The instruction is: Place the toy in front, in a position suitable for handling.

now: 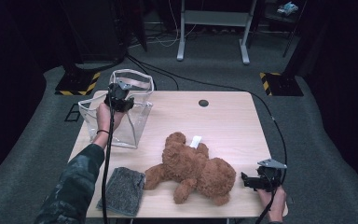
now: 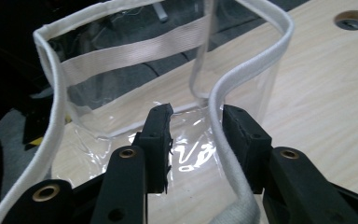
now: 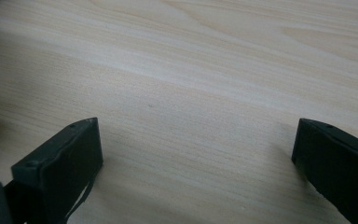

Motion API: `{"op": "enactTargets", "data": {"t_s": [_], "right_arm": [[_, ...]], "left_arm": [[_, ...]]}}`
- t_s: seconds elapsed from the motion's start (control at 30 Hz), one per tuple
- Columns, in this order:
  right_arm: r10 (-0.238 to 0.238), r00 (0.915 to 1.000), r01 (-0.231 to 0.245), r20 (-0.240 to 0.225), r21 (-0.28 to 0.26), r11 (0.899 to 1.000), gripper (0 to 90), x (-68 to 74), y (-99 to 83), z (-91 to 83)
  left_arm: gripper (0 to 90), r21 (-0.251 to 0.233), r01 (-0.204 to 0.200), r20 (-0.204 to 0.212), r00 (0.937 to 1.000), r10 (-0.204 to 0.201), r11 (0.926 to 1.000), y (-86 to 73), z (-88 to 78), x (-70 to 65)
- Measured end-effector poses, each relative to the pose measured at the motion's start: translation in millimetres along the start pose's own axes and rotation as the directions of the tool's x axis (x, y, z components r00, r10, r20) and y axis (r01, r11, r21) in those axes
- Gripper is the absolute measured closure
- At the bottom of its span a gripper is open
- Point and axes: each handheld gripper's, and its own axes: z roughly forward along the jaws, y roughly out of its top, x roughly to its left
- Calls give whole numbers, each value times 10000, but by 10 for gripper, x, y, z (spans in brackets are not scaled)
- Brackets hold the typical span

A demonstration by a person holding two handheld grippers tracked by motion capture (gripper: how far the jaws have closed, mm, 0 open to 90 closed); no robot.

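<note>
Clear plastic, edged with white fabric trim, makes up the bag (image 1: 131, 119) that stands open at the far left of the wooden table (image 1: 223, 126). The left gripper (image 1: 117, 100) reaches over the bag's mouth from above. In the left gripper view its jaws are partly closed with the white rim (image 2: 216, 116) between them; the rim lies against the right-hand jaw, and a gap shows between it and the other jaw, so the trim is not pinched. A brown teddy bear (image 1: 193, 169) lies on its side near the middle front of the table, well apart from the bag. A grey cloth (image 1: 123, 190) lies at the front left edge. The right gripper (image 1: 251, 182) rests at the front right corner, just beside the bear, jaws wide apart over bare wood and holding nothing.
</note>
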Motion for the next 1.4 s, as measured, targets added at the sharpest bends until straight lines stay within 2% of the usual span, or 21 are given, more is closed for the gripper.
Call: {"op": "enactTargets", "data": {"t_s": [0.1, 0.2, 0.33, 0.5, 0.57, 0.7, 0.73, 0.8, 0.93, 0.97, 1.0, 1.03, 1.07, 1.13, 1.23, 1.37, 1.4], "right_arm": [[3, 10000, -3, -2, 1, 10000, 10, 0, 0, 0], [-2, 10000, 2, -8, 1, 10000, 10, -1, 0, 0], [-5, 10000, 5, -7, 0, 10000, 10, -1, 0, 0], [-7, 10000, 7, -10, 1, 10000, 10, -1, 0, 0], [-3, 10000, 3, -7, -1, 10000, 10, -1, 0, 0], [-2, 10000, 2, -6, -1, 10000, 10, -1, 0, 0], [-4, 10000, 4, -5, -3, 10000, 10, -1, 0, 0], [-2, 10000, 2, -3, 0, 10000, 10, 0, 0, 0], [-3, 10000, 3, -2, 1, 10000, 10, 0, 0, 0], [-1, 10000, 1, 0, 1, 10000, 11, 0, 0, 0], [-1, 10000, 1, 0, 1, 10000, 11, 0, 0, 0], [12, 10000, -12, -5, 5, 10000, 11, 1, 0, -1], [6, 10000, -6, 2, 5, 10000, 11, 0, -1, -1], [19, 10000, -19, 6, 5, 10000, 11, 1, 0, -2], [63, 10000, -63, 16, 19, 10000, 11, 5, -1, -3], [24, 10000, -24, 28, 11, 10000, 11, 2, 0, -2], [27, 10000, -27, 26, 1, 10000, 11, 2, -1, -2]], "left_arm": [[639, -25, 292, -405, 9988, -292, 9996, 24, 37, 49], [649, -117, 249, -956, 9951, -259, 9996, 39, 53, 88], [652, -81, 647, -1137, 9914, -652, 9979, 62, 99, 178], [654, -83, 689, -1427, 9873, -693, 9976, 81, 110, 237], [658, -4, 512, -1739, 9835, -505, 9987, 75, 117, 265], [666, 102, 738, -2069, 9759, -701, 9972, 34, 145, 329], [666, 135, 806, -2053, 9757, -761, 9967, 24, 148, 337], [655, 68, 784, -1776, 9812, -760, 9969, 11, 140, 337], [476, -429, 777, -1299, 9881, -827, 9961, -25, 9, 238], [388, -826, 847, -1120, 9893, -937, 9930, -61, -75, 181], [367, -826, 847, -1120, 9893, -937, 9930, -61, -75, 181], [367, -1097, 864, -1028, 9899, -978, 9902, -95, -153, 144], [344, -1160, 878, -892, 9911, -984, 9894, -120, -216, 135], [309, -1354, 1110, -607, 9909, -1200, 9846, -180, -341, 128], [242, -1509, 1617, -124, 9861, -1655, 9752, -290, -486, 142], [220, -1633, 1863, 223, 9824, -1852, 9688, -464, -631, 90], [221, -1819, 1751, 143, 9844, -1754, 9676, -555, -682, 21]]}}
